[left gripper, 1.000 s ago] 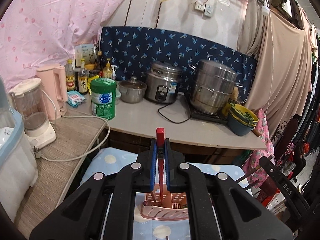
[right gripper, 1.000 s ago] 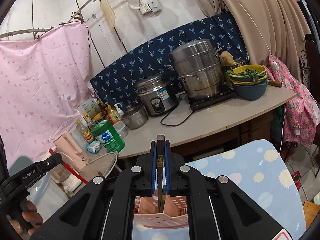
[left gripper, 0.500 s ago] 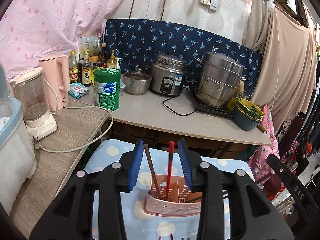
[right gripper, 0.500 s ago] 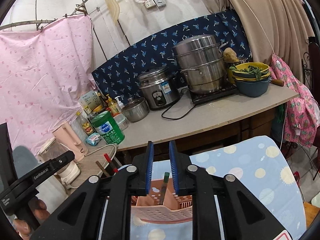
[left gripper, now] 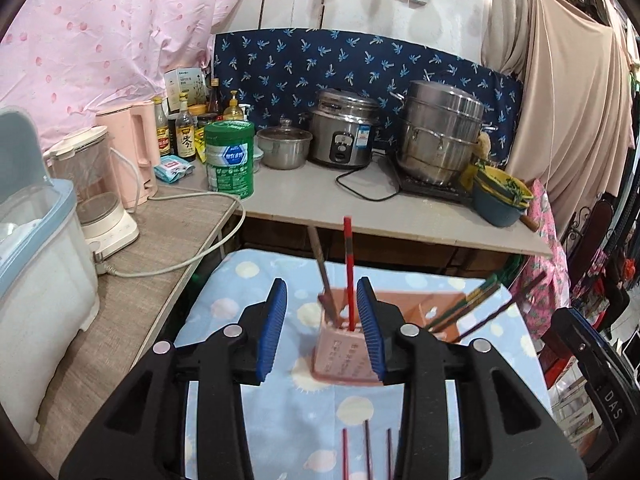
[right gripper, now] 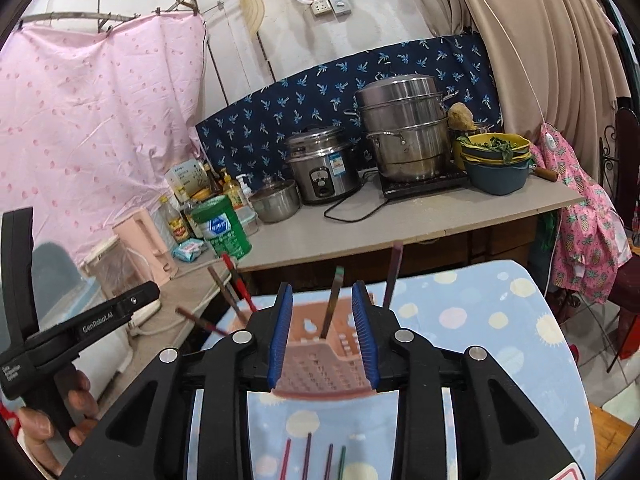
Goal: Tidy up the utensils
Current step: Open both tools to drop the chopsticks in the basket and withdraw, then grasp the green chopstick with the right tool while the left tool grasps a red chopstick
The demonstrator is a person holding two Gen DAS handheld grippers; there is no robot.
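A pink perforated utensil basket (left gripper: 348,354) stands on the blue dotted tablecloth (left gripper: 280,412); it also shows in the right wrist view (right gripper: 320,360). A red chopstick (left gripper: 349,272) and a brown one (left gripper: 322,276) stand in it, others lean out to the right (left gripper: 472,306). My left gripper (left gripper: 322,328) is open and empty just before the basket. My right gripper (right gripper: 323,334) is open and empty, with a green chopstick (right gripper: 334,300) standing in the basket beyond it. Several loose chopsticks lie on the cloth near me (left gripper: 366,452), also seen in the right wrist view (right gripper: 316,456).
A kitchen counter (left gripper: 360,208) behind holds a rice cooker (left gripper: 344,134), a steel steamer pot (left gripper: 440,132), a green tin (left gripper: 230,160) and bowls (left gripper: 500,200). A side table (left gripper: 120,280) at left carries a blender (left gripper: 96,188) and a white tub.
Both grippers opened and let go of their chopsticks, which now stand in the basket. Both grippers have drawn back from the basket.
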